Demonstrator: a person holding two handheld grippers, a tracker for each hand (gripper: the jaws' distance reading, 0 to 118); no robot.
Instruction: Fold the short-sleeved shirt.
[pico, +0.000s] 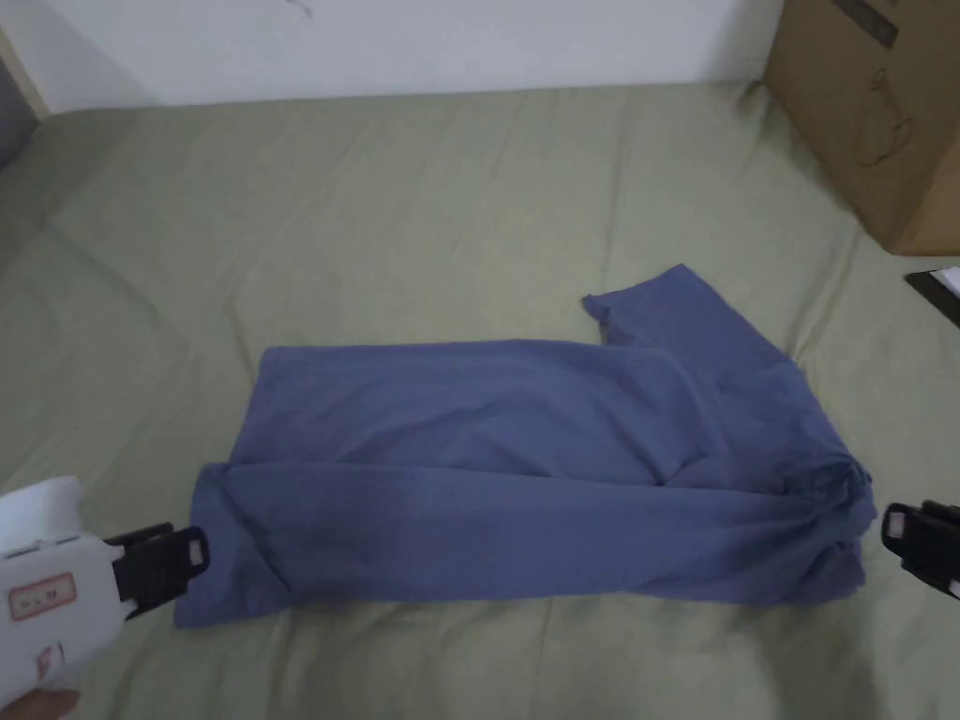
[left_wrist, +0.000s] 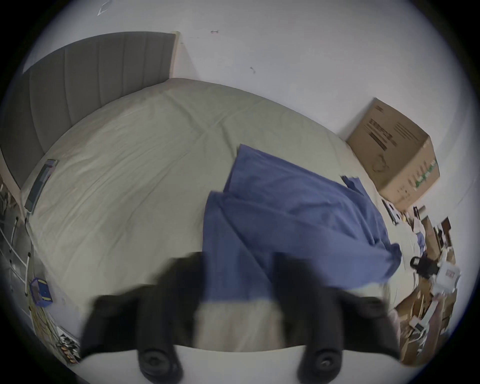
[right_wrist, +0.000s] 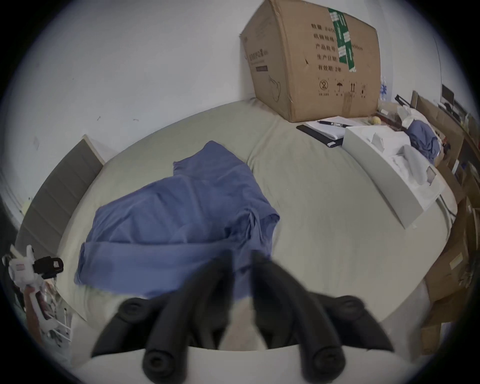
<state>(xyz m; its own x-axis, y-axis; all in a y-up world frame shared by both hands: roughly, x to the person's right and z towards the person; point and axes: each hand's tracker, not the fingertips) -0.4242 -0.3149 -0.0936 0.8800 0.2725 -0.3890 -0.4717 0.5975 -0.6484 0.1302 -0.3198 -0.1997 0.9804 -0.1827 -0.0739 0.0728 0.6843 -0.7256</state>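
Shirt (pico: 525, 469) lies between both grippers — left fingers (left_wrist: 181, 280) wide, right seemingly narrow.

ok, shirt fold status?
Done: the near long side of the blue shirt is folded over its middle on the bed. In hand: nothing; the left hand-held gripper sits open at the hem end, the right hand-held gripper beside the bunched collar end. Left: far sleeve, far side, crosswise folds.
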